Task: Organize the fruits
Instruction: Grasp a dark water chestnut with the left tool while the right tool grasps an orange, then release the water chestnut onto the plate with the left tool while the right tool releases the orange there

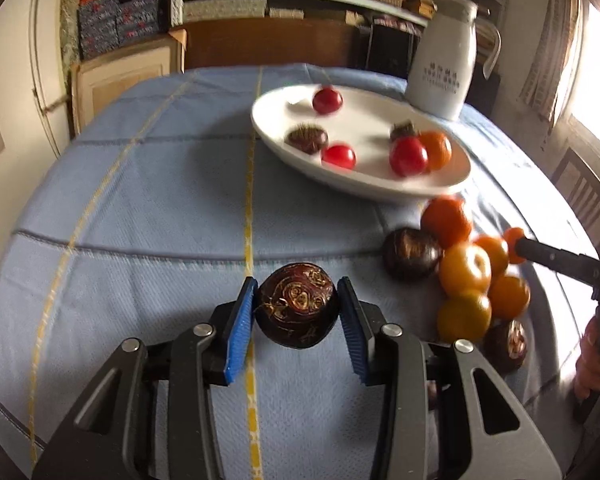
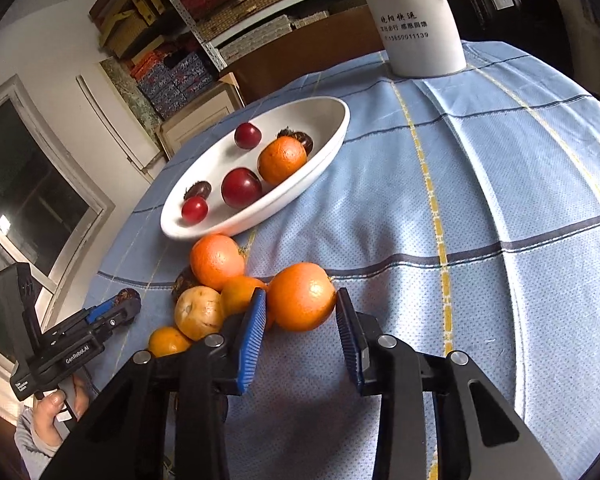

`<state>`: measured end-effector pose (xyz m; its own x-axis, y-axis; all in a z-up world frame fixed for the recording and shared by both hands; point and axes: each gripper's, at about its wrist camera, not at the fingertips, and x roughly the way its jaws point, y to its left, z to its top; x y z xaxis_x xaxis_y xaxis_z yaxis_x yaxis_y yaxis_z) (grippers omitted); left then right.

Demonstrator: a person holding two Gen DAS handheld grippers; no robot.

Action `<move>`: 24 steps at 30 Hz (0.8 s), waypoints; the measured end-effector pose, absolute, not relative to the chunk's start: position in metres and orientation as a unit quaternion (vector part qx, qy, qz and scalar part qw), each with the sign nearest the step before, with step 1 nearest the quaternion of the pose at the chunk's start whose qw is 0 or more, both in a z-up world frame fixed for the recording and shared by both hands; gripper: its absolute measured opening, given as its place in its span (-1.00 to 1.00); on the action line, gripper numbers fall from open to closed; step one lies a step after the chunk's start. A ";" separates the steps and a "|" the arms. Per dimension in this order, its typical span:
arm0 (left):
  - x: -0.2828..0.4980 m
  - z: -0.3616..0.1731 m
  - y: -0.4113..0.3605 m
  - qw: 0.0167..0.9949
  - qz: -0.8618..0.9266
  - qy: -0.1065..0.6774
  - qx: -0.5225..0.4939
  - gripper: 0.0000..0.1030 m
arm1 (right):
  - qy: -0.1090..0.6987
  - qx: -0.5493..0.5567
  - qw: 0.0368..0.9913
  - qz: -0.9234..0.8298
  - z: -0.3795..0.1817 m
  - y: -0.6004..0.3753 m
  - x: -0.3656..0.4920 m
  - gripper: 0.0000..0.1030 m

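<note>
My left gripper [image 1: 297, 285] is shut on a dark brown round fruit [image 1: 298, 314] with golden markings, just above the blue cloth. In the right wrist view, my right gripper [image 2: 302, 294] has its blue pads against both sides of an orange [image 2: 300, 300] at the edge of a pile of oranges [image 2: 216, 260] and dark fruits. That pile [image 1: 464, 268] lies right of my left gripper. A white oval dish [image 1: 360, 188] beyond holds three red fruits, one orange and two dark fruits. The left gripper [image 2: 124, 300] shows at the left with its dark fruit.
A tall white jug [image 1: 440, 68] stands behind the dish at the table's far side, also large in the right wrist view as the jug [image 2: 416, 20]. The blue checked tablecloth [image 1: 140, 220] covers a round table. Shelves of boxes line the back wall. A person's hand [image 2: 52, 404] holds the left gripper's handle.
</note>
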<state>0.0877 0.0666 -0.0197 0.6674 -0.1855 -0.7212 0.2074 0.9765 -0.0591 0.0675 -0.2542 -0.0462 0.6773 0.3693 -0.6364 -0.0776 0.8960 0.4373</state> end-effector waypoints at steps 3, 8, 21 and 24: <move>0.097 -0.006 0.061 0.921 -0.099 0.376 0.024 -0.22 | 0.362 0.193 0.904 0.120 -0.038 -0.257 0.065 -0.30; 0.118 0.021 0.045 0.931 -0.102 0.349 0.030 -0.22 | 0.339 0.185 0.914 0.123 -0.011 -0.256 0.077 -0.30; 0.215 0.020 -0.008 0.935 -0.101 0.338 0.038 -0.22 | 0.323 0.155 0.926 0.121 0.032 -0.207 0.193 -0.30; 0.235 0.011 -0.003 0.931 -0.096 0.351 0.028 -0.22 | 0.341 0.151 0.921 0.112 0.022 -0.201 0.219 -0.29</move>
